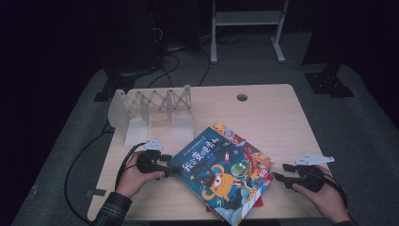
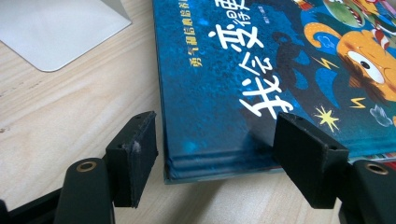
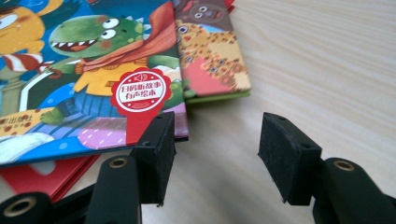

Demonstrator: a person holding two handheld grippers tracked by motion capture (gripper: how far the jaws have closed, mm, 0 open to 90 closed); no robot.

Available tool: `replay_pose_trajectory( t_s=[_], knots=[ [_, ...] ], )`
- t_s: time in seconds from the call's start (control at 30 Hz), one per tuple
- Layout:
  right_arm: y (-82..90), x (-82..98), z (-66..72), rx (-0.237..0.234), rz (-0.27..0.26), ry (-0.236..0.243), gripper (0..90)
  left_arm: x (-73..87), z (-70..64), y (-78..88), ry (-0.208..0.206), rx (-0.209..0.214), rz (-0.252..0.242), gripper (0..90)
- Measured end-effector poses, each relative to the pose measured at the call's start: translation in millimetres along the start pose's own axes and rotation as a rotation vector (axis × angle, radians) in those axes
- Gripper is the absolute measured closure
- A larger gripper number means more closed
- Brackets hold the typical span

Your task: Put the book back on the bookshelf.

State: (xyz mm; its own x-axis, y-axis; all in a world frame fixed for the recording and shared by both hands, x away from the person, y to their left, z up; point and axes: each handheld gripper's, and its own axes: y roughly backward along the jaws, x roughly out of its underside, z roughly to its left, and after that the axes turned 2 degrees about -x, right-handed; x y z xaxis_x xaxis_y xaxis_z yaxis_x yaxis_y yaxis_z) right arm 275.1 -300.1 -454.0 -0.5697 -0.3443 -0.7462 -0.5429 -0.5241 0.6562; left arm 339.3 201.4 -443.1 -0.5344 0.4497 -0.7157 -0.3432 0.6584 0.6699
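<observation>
The stack of picture books (image 1: 225, 175) lay on the worktop (image 1: 273, 117). The left tool (image 2: 215, 154) stood spread around its near corner, pressing nothing; the right tool (image 3: 215, 154) gaped beside the opposite edge. Closing squarely would grip best.

Along our right gripper (image 3: 212, 154) we see its two black jaws standing apart over bare wooden table (image 3: 327, 70), with nothing between the pads. The left jaw sits just at the corner of the top book (image 3: 84, 79), whose cover shows a green crocodile and a red round sticker. Under it peek a spotted book (image 3: 210, 60) and a red book (image 3: 51, 177).
</observation>
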Motion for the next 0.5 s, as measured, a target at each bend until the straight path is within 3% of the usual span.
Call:
replay_pose_trajectory(
  t_s=[0.33,0.43,0.5],
  knots=[
    [-17.3,-18.6,-7.5,0.036,0.005,0.037,43.8,-0.4,5.5,0.7,0.025,-0.025,-0.021,27.4],
    [-20.9,-21.8,-9.6,0.036,0.004,0.039,43.5,-1.1,6.3,-0.9,0.025,-0.017,-0.017,27.4],
    [-22.9,-23.7,-10.4,0.038,0.004,0.044,43.4,-1.2,4.4,-2.5,0.027,0.009,-0.013,29.0]
  ],
)
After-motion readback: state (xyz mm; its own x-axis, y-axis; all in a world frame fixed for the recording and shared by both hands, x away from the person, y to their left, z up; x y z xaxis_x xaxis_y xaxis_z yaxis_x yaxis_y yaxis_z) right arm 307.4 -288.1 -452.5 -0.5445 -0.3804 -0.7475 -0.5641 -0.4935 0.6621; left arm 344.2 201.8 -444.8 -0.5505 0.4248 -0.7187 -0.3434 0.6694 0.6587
